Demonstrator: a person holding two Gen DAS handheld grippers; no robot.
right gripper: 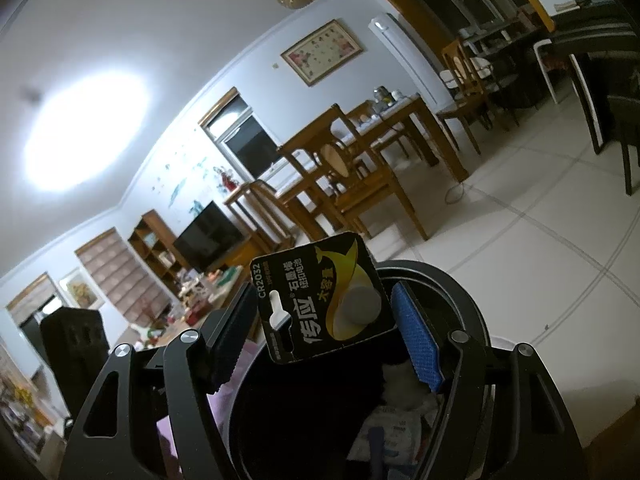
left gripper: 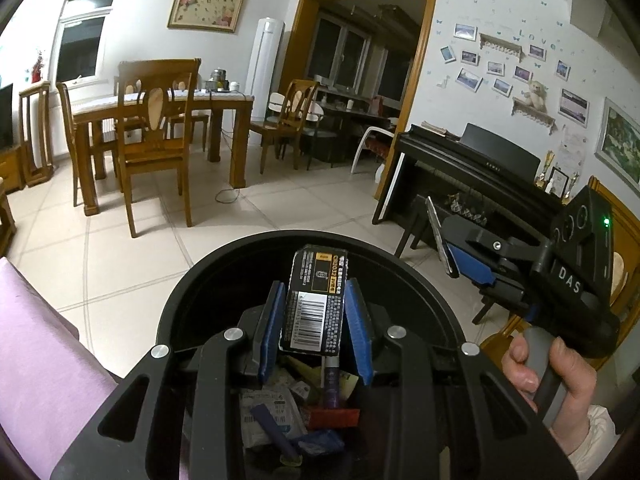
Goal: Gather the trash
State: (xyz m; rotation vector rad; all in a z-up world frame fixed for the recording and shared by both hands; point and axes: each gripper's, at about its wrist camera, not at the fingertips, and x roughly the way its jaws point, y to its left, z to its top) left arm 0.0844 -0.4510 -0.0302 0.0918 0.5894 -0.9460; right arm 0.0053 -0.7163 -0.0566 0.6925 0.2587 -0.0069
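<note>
My left gripper [left gripper: 316, 304] hangs over a round black bin [left gripper: 188, 280]. Its blue pads [left gripper: 272, 328] press on the side edges of a black battery card [left gripper: 314, 300] that stands upright, barcode side toward the camera. Wrappers and other trash [left gripper: 280, 412] lie in the bin below. My right gripper [left gripper: 452, 256] is to the right of the bin, held by a hand [left gripper: 560, 372]. In the right wrist view, my right gripper [right gripper: 324, 312] grips a second battery card [right gripper: 320, 300] across its width. That card's printed front faces the camera, above the bin's rim [right gripper: 460, 280].
A purple cushion [left gripper: 32, 340] lies against the bin's left side. A black piano [left gripper: 480, 168] stands at the right, and a wooden dining table with chairs [left gripper: 160, 120] stands farther back. Pale tiled floor [left gripper: 300, 208] stretches beyond the bin.
</note>
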